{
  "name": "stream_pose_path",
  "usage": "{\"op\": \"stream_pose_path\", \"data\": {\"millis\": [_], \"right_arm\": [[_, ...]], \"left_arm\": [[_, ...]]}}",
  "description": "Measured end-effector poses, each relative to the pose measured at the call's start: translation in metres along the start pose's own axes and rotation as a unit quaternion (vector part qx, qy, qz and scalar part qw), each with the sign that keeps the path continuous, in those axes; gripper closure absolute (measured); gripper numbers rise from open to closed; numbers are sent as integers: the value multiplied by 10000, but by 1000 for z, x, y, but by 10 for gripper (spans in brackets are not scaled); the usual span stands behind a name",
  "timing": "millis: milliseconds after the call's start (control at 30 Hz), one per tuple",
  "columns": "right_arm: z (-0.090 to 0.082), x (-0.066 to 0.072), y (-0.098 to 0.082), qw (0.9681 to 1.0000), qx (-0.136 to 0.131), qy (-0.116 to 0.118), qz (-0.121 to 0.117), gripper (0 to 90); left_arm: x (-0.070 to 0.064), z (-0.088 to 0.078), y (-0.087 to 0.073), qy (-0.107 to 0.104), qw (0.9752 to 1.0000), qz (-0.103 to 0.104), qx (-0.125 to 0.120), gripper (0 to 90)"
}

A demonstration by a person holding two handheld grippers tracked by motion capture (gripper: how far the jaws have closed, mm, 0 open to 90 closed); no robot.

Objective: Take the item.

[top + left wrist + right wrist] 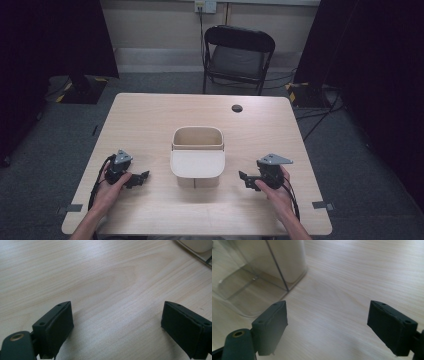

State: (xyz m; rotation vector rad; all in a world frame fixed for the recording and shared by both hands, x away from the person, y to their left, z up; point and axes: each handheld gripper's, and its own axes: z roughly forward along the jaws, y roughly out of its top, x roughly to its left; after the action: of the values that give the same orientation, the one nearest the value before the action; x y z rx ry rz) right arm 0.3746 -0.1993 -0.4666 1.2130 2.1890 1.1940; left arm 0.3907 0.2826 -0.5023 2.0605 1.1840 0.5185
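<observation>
A pale box (197, 157) sat in the middle of the frame in the high view, on the wooden counter (150, 120). It looked like a bin with a see-through base and a cream top part. The back half was open at the top, and a flat cream lid covered the front half. The open part looked empty inside. What was under the lid could not be seen.

The box looked hard and stiff, not soft. It was probably light, because nothing showed inside. The smooth sides might be slippery. In the right gripper view, the clear base (249, 293) showed in the upper left of the frame, and it looked thin. A good place to take hold was likely the top rim or the two side walls, one from each side.

The left gripper (141, 178) sat at the lower left of the box, apart from it. Its jaws stood wide apart with nothing between them. The right gripper (244, 179) sat at the lower right, near the box but not touching. Its jaws were wide apart and empty too.
</observation>
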Motion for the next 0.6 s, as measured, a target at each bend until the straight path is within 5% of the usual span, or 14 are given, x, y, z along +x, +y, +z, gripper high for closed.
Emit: {"op": "stream_pose_path", "data": {"millis": [600], "right_arm": [[-6, 33, 13, 9973, -250, 631, -270, 161]], "left_arm": [[0, 0, 0, 1, 10000, 1, 1, 100]]}}
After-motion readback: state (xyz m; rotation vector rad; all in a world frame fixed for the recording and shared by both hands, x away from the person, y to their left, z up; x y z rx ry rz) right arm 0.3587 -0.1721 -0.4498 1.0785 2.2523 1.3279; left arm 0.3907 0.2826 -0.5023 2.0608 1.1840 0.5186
